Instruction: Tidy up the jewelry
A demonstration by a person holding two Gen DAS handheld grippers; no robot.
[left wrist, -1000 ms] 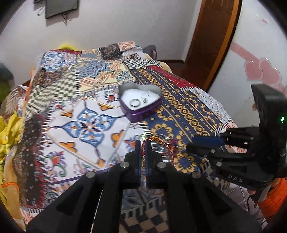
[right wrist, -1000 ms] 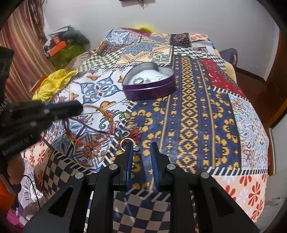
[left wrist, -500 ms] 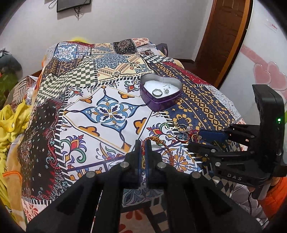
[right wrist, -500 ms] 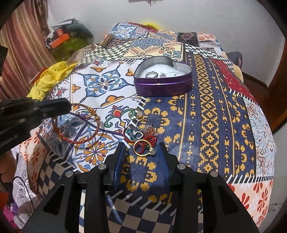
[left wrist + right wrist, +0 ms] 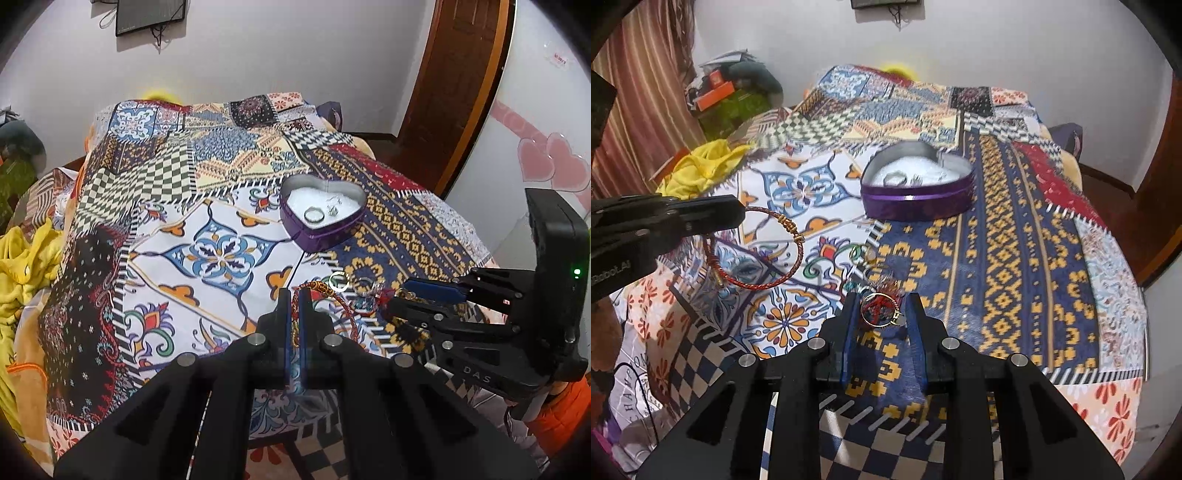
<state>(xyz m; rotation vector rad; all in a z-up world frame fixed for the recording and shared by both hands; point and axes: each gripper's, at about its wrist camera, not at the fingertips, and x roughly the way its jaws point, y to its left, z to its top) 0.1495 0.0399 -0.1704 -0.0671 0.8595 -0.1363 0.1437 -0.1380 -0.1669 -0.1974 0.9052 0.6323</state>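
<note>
Patchwork bedspread (image 5: pixel 1015 258); left hand-held gripper (image 5: pixel 294 295) pinches bangle (image 5: pixel 764 251).

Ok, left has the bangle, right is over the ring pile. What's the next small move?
Probably close the right gripper on the gold ring: its jaws stand open on either side of it. The left gripper already pinches the red bangle.
</note>
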